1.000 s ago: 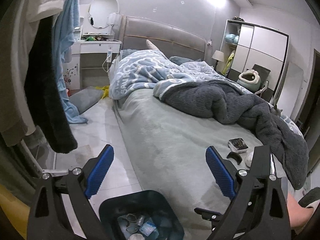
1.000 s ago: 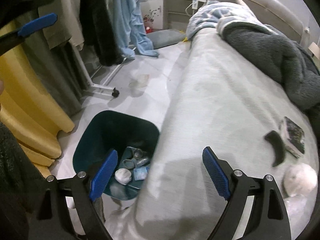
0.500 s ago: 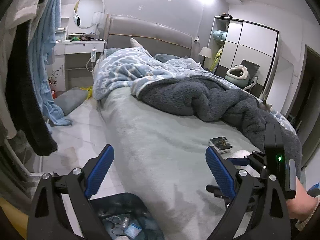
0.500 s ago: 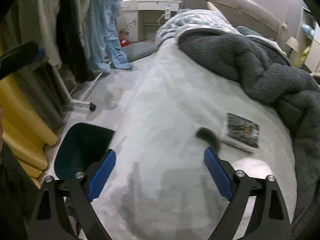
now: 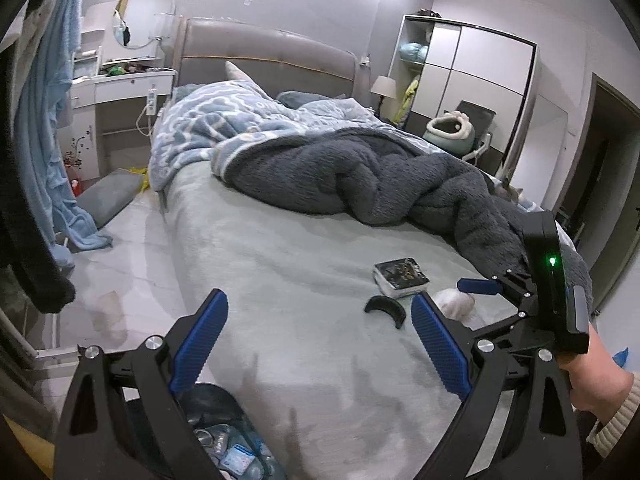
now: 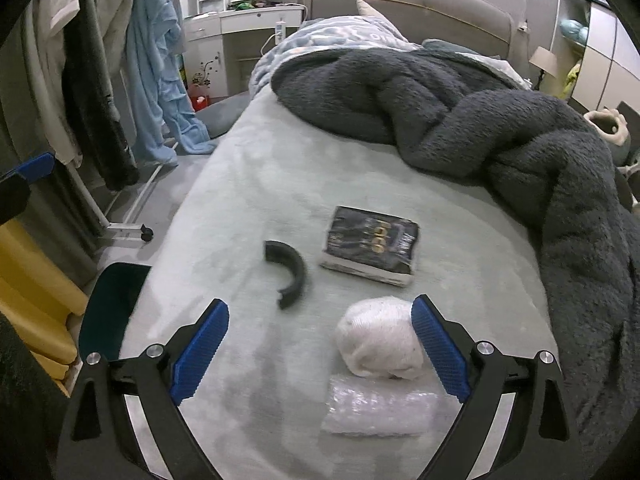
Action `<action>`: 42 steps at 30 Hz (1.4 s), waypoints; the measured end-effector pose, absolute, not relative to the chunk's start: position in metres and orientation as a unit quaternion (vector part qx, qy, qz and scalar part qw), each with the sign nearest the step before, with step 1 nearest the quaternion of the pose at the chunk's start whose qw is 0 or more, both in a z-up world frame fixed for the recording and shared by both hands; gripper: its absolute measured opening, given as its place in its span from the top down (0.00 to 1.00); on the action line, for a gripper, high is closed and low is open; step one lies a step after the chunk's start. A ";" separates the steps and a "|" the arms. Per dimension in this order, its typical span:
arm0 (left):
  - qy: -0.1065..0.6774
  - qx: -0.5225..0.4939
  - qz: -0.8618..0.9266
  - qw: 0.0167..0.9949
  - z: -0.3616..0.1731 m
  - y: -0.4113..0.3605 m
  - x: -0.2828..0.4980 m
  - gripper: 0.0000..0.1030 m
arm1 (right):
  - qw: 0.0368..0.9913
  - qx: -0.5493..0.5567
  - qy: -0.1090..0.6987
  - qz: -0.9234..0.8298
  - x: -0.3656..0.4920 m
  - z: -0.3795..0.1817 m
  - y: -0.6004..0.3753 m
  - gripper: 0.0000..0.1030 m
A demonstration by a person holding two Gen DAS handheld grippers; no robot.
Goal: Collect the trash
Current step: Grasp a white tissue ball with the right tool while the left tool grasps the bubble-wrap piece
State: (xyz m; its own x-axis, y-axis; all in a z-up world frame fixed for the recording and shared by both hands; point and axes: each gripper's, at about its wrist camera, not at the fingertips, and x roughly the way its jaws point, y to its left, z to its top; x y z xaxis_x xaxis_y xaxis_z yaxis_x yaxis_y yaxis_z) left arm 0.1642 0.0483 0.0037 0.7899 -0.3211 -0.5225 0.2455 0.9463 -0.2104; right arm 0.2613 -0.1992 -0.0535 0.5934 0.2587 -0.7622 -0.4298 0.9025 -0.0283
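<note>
Our right gripper (image 6: 320,354) hangs over the bed (image 6: 248,200), its fingers (image 6: 438,354) opening wide with nothing pressed between them. The white crumpled wad (image 6: 378,338) lies on the bed just inside the right-hand finger, near the clear plastic wrap (image 6: 376,410); our left gripper (image 5: 318,346) is spread apart and empty

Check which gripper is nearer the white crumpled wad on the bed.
Right. The right gripper hangs just over the white wad, jaws opening, empty. The left gripper hangs over the bed edge above the bin.
</note>
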 end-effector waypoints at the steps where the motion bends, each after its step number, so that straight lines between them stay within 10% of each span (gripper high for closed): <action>1: 0.288 -0.065 -0.153 0.943 0.002 0.045 0.165 0.08 | 0.885 -0.106 0.409 0.193 0.261 -0.055 -0.201 0.08; 15: 0.321 -0.043 -0.215 0.921 -0.021 -0.014 0.176 0.08 | 0.880 -0.070 0.432 0.186 0.277 -0.072 -0.259 0.07; 24: 0.343 -0.017 -0.262 0.902 -0.039 -0.061 0.178 0.08 | 0.886 -0.018 0.430 0.172 0.285 -0.074 -0.293 0.50; 42: 0.363 0.016 -0.321 0.875 -0.061 -0.145 0.180 0.08 | 0.875 0.099 0.424 0.210 0.271 -0.061 -0.334 0.56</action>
